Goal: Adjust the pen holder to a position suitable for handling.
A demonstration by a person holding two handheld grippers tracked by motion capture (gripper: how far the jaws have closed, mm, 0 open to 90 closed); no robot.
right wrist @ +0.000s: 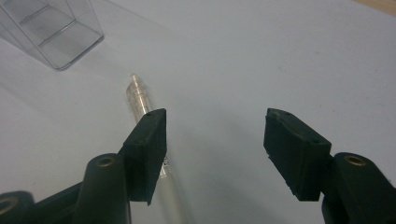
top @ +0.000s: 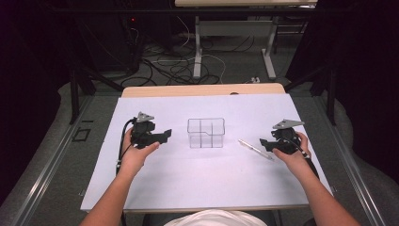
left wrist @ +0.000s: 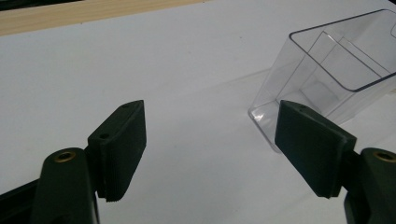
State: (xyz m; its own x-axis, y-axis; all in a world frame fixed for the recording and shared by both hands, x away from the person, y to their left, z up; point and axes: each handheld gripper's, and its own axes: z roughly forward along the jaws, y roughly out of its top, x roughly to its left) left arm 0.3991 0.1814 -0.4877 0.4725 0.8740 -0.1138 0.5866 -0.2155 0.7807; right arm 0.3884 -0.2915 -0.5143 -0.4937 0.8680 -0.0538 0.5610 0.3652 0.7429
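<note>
The bench (top: 155,188) carries a white sheet across nearly its whole top, with a strip of bare wood along the far edge. A clear divided container (top: 206,133) stands upright at the centre of the bench, slightly toward the far edge. Your left gripper (top: 164,135) sits toward the left edge, jaws released and spread wide, with the container just beyond its right jaw in the left gripper view. Your right gripper (top: 264,142) sits near the right edge, jaws released and holding nothing. A clear pen (top: 255,149) lies flat between the container and the right gripper; in the right gripper view it runs beneath the left jaw.
</note>
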